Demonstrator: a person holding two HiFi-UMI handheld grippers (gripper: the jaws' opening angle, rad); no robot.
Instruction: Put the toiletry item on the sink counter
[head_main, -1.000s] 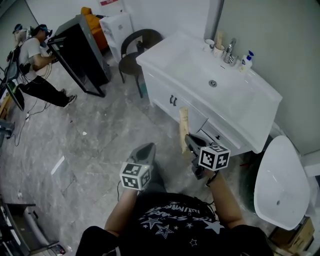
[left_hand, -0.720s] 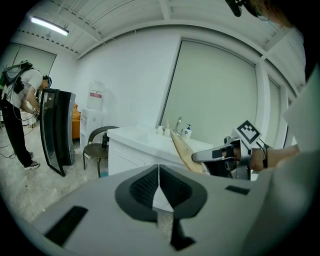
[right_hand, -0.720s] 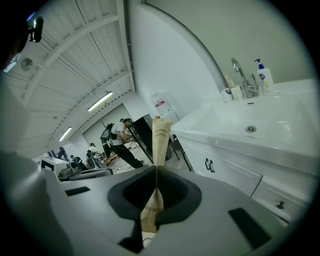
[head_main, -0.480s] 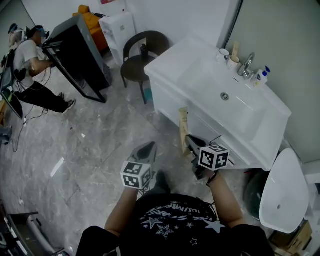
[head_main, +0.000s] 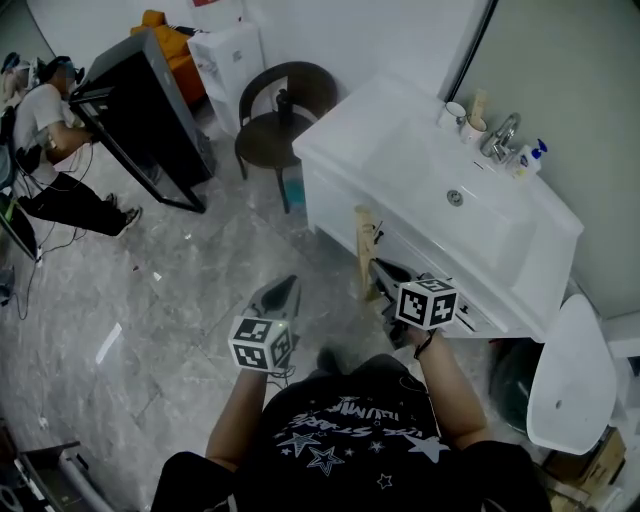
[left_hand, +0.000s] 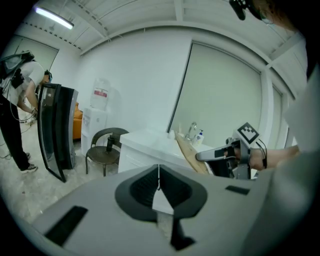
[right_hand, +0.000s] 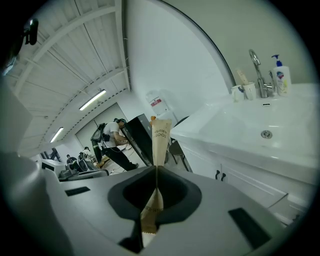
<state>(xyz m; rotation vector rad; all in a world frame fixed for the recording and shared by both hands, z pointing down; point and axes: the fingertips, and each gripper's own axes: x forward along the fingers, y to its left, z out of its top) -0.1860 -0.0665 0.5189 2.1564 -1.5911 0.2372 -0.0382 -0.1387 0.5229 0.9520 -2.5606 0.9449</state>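
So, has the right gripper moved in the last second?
Yes. The right gripper, shut on the tube, has shifted left along the sink cabinet front, toward the chair.

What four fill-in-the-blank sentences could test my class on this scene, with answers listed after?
1. The right gripper is ____ on the tube.
2. The left gripper has its jaws together and holds ____.
3. The dark bottle stands on the seat of the ____.
4. On the counter, the faucet stands between the cups and the ____.
Answers: shut; nothing; chair; pump bottle.
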